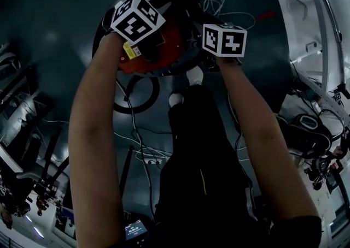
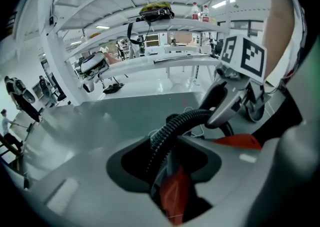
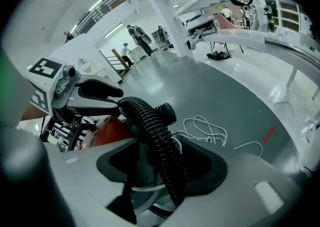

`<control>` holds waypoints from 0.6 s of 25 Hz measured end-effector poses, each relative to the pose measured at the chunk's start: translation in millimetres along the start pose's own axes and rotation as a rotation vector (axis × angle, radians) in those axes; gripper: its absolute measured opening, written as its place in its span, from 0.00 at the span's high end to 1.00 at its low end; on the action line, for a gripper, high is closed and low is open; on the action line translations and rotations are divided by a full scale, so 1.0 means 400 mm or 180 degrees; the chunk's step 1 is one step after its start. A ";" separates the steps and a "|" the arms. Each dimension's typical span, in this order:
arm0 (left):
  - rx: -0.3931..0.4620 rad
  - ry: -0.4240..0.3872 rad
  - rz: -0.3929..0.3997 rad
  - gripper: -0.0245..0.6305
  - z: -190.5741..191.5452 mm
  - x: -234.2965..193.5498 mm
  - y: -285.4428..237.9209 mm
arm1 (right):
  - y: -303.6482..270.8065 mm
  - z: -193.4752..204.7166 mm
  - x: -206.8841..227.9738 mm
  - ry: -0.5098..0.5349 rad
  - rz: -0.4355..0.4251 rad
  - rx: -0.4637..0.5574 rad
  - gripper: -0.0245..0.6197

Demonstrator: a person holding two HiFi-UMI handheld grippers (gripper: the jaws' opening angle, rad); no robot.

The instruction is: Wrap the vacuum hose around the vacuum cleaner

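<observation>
The red vacuum cleaner (image 1: 164, 50) stands on the dark floor in front of my feet. Both grippers hang over its top. Its black ribbed hose (image 2: 175, 123) rises from between the jaws of my left gripper (image 2: 165, 171), which is shut on it, and bends right toward my right gripper (image 2: 225, 106). In the right gripper view the same hose (image 3: 155, 136) runs down through my right gripper (image 3: 165, 181), whose jaws stand open with room either side of it. The hose's end cuff (image 3: 165, 113) points away, above the red body (image 3: 107, 131).
A white cord (image 3: 205, 131) lies tangled on the floor beyond the vacuum, near a red tape mark (image 3: 269, 133). A black ribbed loop (image 1: 136, 94) lies by my white shoes (image 1: 186, 86). White shelving (image 1: 311, 34) and gear (image 1: 306, 132) line the right side.
</observation>
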State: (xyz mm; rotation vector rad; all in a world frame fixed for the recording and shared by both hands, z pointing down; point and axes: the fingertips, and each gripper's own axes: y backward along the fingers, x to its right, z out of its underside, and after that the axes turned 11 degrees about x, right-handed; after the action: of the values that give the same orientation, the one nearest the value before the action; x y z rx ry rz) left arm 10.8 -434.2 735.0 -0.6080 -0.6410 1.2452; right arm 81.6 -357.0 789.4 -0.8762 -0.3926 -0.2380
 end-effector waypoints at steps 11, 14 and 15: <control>-0.0059 -0.0003 0.0101 0.72 -0.004 0.017 0.001 | 0.008 -0.004 0.004 0.0343 -0.0092 -0.0099 0.52; -0.0044 0.0014 0.0100 0.72 -0.009 0.022 0.006 | 0.016 -0.006 0.004 0.0422 -0.0083 -0.0108 0.52; -0.0043 0.0022 0.0098 0.72 -0.008 0.023 0.009 | 0.018 -0.007 0.003 0.0460 -0.0080 -0.0110 0.52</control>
State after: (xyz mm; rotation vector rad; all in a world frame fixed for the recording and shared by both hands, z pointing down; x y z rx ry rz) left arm 12.7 -424.7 731.4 -0.6351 -0.6367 1.2678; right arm 86.0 -354.7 783.3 -0.8825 -0.2658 -0.3300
